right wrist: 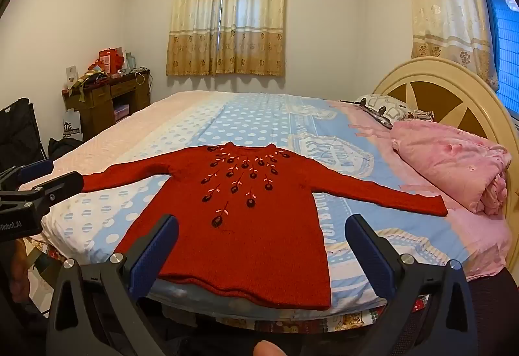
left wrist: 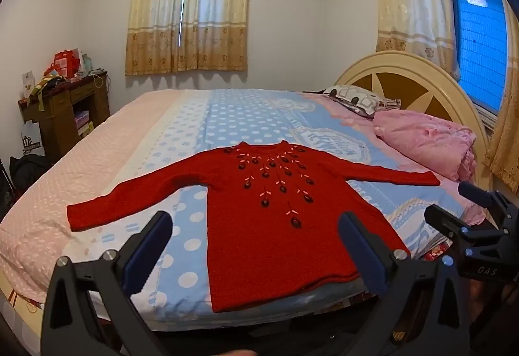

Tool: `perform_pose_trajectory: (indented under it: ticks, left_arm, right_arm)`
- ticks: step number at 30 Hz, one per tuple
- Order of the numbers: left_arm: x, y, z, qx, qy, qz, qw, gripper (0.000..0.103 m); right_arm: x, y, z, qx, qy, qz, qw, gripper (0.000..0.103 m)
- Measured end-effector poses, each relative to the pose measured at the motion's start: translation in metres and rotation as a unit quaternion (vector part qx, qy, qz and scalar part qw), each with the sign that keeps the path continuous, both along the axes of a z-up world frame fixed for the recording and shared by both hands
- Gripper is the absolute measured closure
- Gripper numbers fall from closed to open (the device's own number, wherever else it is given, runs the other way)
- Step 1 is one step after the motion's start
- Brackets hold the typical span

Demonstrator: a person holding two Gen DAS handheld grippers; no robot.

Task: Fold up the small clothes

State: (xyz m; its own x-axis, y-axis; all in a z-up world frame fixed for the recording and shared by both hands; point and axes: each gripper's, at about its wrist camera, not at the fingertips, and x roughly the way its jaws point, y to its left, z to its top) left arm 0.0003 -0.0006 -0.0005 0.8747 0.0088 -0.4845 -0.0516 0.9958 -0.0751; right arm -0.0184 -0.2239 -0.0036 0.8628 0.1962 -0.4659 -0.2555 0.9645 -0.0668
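Red knit sweater (left wrist: 259, 219) lies flat and face up across the near edge of the bed (left wrist: 97, 167), hem at the bed's near edge, neckline toward the far side; both sleeves spread straight out, one toward the foot-end side, the other toward the headboard (left wrist: 405, 80) side; no fold made yet, so the task sits at its very start, by my reading.

Left gripper (left wrist: 256, 245) hangs off the near edge with jaws spread as wide as they go, nothing between the pads; right gripper (right wrist: 262, 249) the same, wide apart and empty, hovering just short of the hem; neither touches the cloth.

Next move, as I judge it: each gripper drops to a sleeve or shoulder, pinches a single layer, and carries it across the body; the left sleeve end lies well apart from the left gripper, so a reach is needed.

Materials: sweater is a coarse, fuzzy knit, likely limp and a little stretchy; chest carries embroidered dark buds on pink stems fanning from the round neck; hem edge slightly rolled. Sheet beneath is smooth cotton, blue with white dots, pale pink toward the foot side; soft bed, so pads may sink and catch sheet along with knit. Pink quilt (right wrist: 454, 161), folded and puffy, sits near the headboard-side sleeve end; patterned pillow (right wrist: 389, 109) behind it.
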Motion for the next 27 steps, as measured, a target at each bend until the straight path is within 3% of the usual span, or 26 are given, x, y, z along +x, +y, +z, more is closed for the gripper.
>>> perform_pose_trajectory:
  ticks: [27]
  left_arm:
    - [0.003,0.006,-0.01,0.005,0.004,0.009,0.9999,0.0]
  right_arm:
    - [0.006,0.002,-0.014,-0.002,0.013,0.001,1.0,0.001]
